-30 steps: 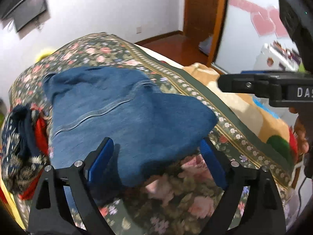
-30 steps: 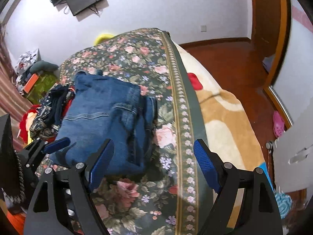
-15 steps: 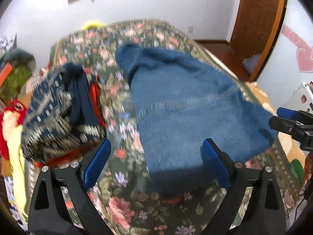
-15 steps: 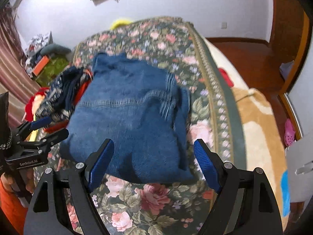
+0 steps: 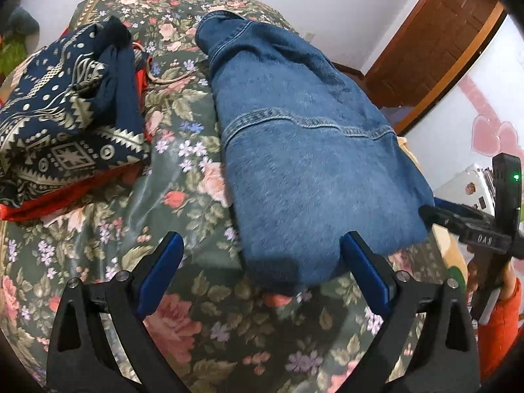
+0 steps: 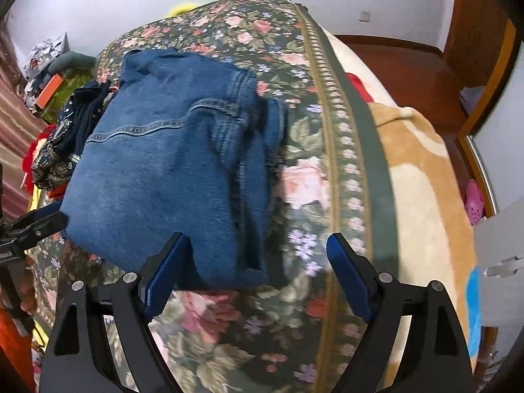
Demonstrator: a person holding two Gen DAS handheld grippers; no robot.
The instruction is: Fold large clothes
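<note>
Denim garment [image 5: 308,163]: lies on the floral bedspread [image 5: 183,321] as a compact, layered bundle, edges roughly stacked (the folding looks largely done).
Left gripper [image 5: 262,268]: jaws have just been opening and stand spread wide; the right pad sits at the bundle's near edge, nothing pinched.
Right gripper [image 6: 255,268]: jaws spread, having just been opening a little; the bundle's near right corner lies between them, not gripped.
Patterned clothes [image 5: 65,104]: a loose heap beside the denim, apparently unfolded.
Left to do: probably tidy or set the denim aside, then start on the heap.
</note>
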